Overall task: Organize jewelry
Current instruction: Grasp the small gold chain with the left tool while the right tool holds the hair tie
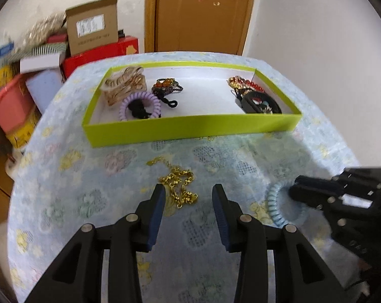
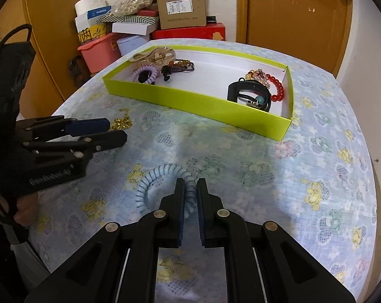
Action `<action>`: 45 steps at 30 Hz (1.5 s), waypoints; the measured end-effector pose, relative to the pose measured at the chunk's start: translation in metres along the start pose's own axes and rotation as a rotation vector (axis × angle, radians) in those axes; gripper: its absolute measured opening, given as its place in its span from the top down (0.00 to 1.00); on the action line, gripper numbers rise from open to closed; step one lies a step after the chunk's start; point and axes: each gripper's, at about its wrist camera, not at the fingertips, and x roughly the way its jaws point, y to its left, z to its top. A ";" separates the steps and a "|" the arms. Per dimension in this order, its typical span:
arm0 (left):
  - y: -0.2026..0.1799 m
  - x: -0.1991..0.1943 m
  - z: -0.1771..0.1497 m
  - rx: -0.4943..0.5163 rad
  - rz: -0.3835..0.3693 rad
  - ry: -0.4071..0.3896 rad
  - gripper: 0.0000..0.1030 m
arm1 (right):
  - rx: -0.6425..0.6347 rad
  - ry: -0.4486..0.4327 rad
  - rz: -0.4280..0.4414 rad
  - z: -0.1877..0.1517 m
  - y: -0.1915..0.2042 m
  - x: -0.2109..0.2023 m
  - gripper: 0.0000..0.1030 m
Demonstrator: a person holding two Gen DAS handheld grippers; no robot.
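Gold chain (image 1: 179, 185) lies loose on the floral cloth (image 1: 94, 176), just ahead of my spread left gripper (image 1: 187, 197). I'd straddle its thickest clump before closing. My right gripper (image 2: 190, 197) pinches the blue coil hair tie (image 2: 162, 174); green box (image 2: 195, 101) waits beyond.

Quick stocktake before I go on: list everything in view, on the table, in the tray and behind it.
tray: one, lime green, far side of table
hair claw: one, amber striped, tray's left end
purple coil tie: one, beside the claw, in tray
beaded clip: one, dark with orange, tray middle-left
red bead bracelet: one, tray's right end
black bangle: one, tray's right end
gold chain: one, on tablecloth
blue coil tie: one, pale blue, on tablecloth
tablecloth: one, blue floral
boxes: several, stacked behind table
left gripper: open, around the chain
right gripper: shut on blue coil tie
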 end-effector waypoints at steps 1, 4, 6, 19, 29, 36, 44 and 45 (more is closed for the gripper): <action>-0.004 0.001 0.000 0.018 0.019 0.004 0.61 | 0.002 -0.002 0.001 0.000 -0.001 0.000 0.91; -0.006 0.001 0.001 0.036 0.034 0.006 0.62 | 0.008 -0.007 0.005 -0.001 -0.003 -0.001 0.91; -0.004 0.001 0.002 0.034 0.038 0.005 0.70 | 0.011 -0.009 0.007 -0.002 -0.003 -0.002 0.91; -0.009 -0.002 0.002 0.050 0.009 0.007 0.96 | 0.025 -0.037 0.013 -0.004 -0.006 -0.012 0.91; -0.003 -0.045 0.010 0.009 -0.034 -0.092 0.96 | -0.007 -0.078 0.004 0.000 0.004 -0.031 0.91; 0.001 -0.074 0.019 -0.008 -0.061 -0.150 0.96 | -0.025 -0.117 -0.009 0.006 0.009 -0.048 0.91; 0.001 -0.095 0.025 -0.009 -0.095 -0.187 0.96 | -0.040 -0.148 -0.017 0.007 0.015 -0.062 0.91; 0.002 -0.097 0.026 -0.011 -0.098 -0.189 0.96 | -0.040 -0.149 -0.017 0.007 0.015 -0.063 0.91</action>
